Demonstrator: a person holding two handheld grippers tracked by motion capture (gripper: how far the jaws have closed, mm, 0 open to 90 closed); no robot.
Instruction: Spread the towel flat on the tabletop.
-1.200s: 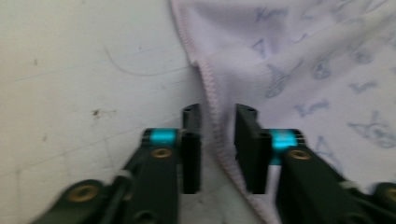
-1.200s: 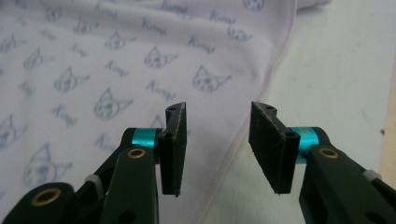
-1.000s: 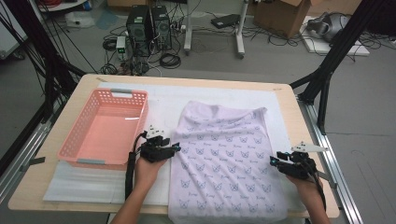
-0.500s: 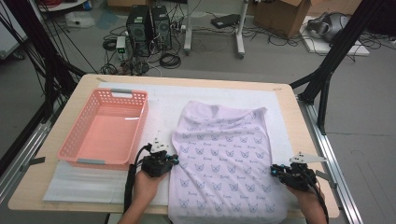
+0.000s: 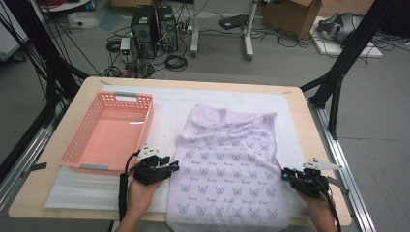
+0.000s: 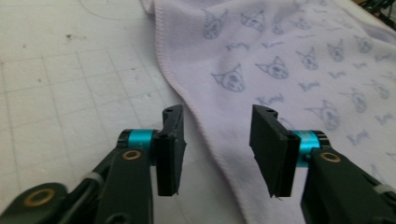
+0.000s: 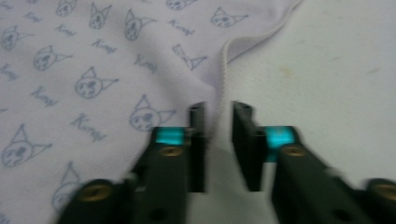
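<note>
Fingers: both pairs parted, nothing clamped, both just opened wider. High view: left gripper at left edge of lilac cat-print cloth, right gripper at its right edge; cloth lies flat on white mat, pink basket beside it. Left gripper view: cloth hem runs btwn jaws, pads off it. Right gripper view: hem ridge sits in gap, untouched.
</note>
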